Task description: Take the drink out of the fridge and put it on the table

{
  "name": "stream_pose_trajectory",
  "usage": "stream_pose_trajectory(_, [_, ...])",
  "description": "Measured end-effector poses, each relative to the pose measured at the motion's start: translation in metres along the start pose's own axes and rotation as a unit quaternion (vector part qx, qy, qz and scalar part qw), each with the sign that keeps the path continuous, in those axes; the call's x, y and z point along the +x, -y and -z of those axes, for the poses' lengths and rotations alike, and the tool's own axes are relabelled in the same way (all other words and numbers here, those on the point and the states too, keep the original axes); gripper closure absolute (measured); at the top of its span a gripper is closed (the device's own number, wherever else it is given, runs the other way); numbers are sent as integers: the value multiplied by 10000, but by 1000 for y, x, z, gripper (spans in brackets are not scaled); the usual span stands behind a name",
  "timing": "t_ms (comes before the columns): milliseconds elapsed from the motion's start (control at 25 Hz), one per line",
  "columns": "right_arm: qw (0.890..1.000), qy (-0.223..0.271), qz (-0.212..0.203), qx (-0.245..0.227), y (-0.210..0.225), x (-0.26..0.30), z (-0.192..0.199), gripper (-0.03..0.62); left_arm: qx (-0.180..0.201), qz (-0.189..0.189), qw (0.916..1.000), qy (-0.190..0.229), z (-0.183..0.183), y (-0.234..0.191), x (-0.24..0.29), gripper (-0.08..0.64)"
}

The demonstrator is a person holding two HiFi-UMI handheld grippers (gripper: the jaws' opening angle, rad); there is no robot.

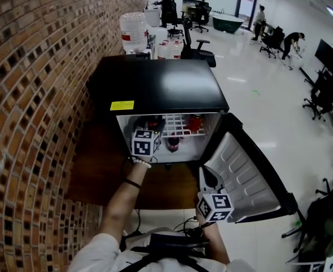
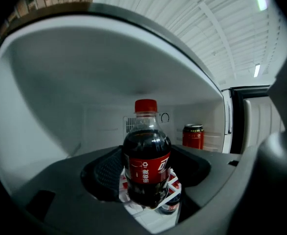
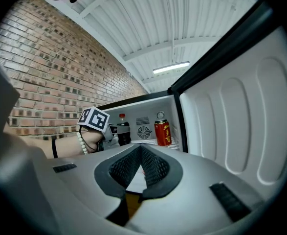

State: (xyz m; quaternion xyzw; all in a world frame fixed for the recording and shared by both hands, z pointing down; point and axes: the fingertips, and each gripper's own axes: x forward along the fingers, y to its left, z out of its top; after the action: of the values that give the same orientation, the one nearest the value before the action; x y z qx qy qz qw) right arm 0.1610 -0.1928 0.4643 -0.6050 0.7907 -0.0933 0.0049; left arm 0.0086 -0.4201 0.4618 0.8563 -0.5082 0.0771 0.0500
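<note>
Beside the brick wall (image 1: 36, 95), on the office's glossy white floor (image 1: 251, 95), the black fridge (image 1: 155, 84) stands open. My left gripper (image 2: 146, 170) clamps the cola bottle (image 2: 145, 151) over its wire shelf (image 1: 180, 128); my right gripper (image 3: 141, 153) is closed, empty.

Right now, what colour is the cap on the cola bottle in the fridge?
Red cap on the bottle; clearest in the left gripper view.
</note>
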Motion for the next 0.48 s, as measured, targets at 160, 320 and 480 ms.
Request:
stream_pose_trajectory(160, [9999,-13,-106,-26,-9,2,0,581,-43,41,10000,23,0,4,-22,261])
stream_pose_trajectory(320, [9998,0,-219,-29,-20,2,-1,581,-107,0,9999,59,7,3,-48,261])
stream_pose_trajectory(480, [9994,-32,-357,-16,-34,1,1,581,-147,-30,9998,87,16,4,-77,262])
